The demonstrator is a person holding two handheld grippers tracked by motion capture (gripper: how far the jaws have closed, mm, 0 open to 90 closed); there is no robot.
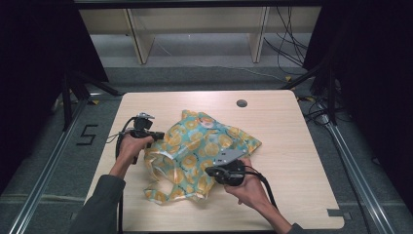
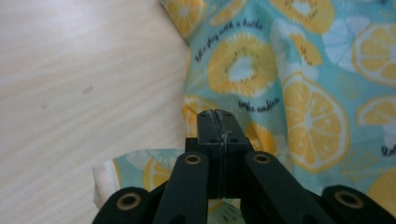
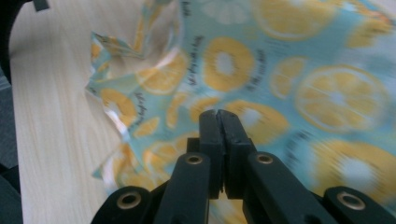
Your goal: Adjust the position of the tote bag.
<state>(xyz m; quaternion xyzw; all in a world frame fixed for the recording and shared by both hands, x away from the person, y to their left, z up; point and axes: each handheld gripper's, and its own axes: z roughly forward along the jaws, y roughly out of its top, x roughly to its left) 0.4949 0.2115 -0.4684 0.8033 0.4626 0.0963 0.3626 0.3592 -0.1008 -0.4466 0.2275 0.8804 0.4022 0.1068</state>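
Note:
A crumpled teal bag (image 1: pixel 204 141) printed with yellow lemon slices lies in the middle of the light wooden table (image 1: pixel 287 131). My left gripper (image 1: pixel 158 136) sits at the bag's left edge, held by a hand. In the left gripper view its jaws (image 2: pixel 217 115) are pressed shut above the bag (image 2: pixel 303 93), with no fabric seen between them. My right gripper (image 1: pixel 208 171) rests over the bag's near side. In the right gripper view its jaws (image 3: pixel 218 114) are also shut, over the printed bag (image 3: pixel 280 70); no fabric shows between them.
A round grey cable hole (image 1: pixel 241 103) sits near the table's far edge. Bare wood lies to the right of the bag and along the front edge. Behind the table stand wooden shelf legs (image 1: pixel 139 41) and loose cables (image 1: pixel 287 44) on the floor.

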